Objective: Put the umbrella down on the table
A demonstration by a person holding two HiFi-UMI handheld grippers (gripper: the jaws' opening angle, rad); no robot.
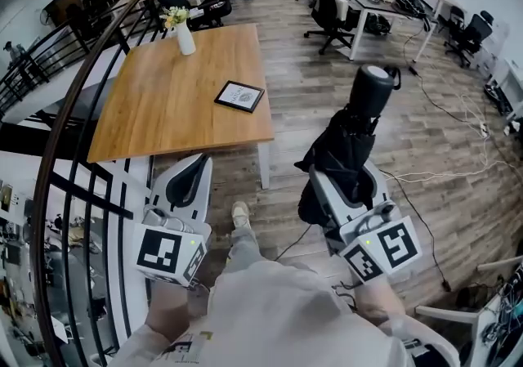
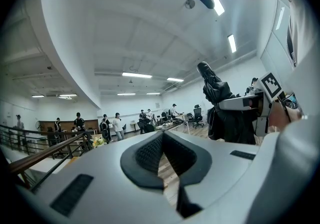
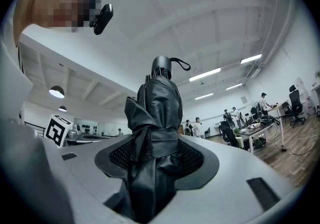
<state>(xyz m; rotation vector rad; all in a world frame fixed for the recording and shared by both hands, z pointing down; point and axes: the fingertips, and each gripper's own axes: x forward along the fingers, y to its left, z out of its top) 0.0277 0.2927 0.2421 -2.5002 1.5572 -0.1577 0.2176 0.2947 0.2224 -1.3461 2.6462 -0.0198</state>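
A folded black umbrella [image 1: 347,145] stands upright over the wood floor, to the right of the wooden table [image 1: 155,112], with its round handle on top. My right gripper [image 1: 341,173] is shut on the umbrella's lower body. In the right gripper view the umbrella [image 3: 157,113] fills the space between the pads of the right gripper [image 3: 157,140]. My left gripper [image 1: 200,163] hangs just off the table's near edge, its jaws together with nothing held. In the left gripper view, the tips of the left gripper [image 2: 162,134] meet, and the umbrella [image 2: 218,101] shows at the right.
On the table stand a white vase with flowers [image 1: 185,37] and a dark picture frame [image 1: 239,96]. A curved black railing [image 1: 73,112] runs along the left. Office chairs and desks [image 1: 331,6] stand far back, cables [image 1: 441,169] lie on the floor at right, and a white chair [image 1: 458,316] is near.
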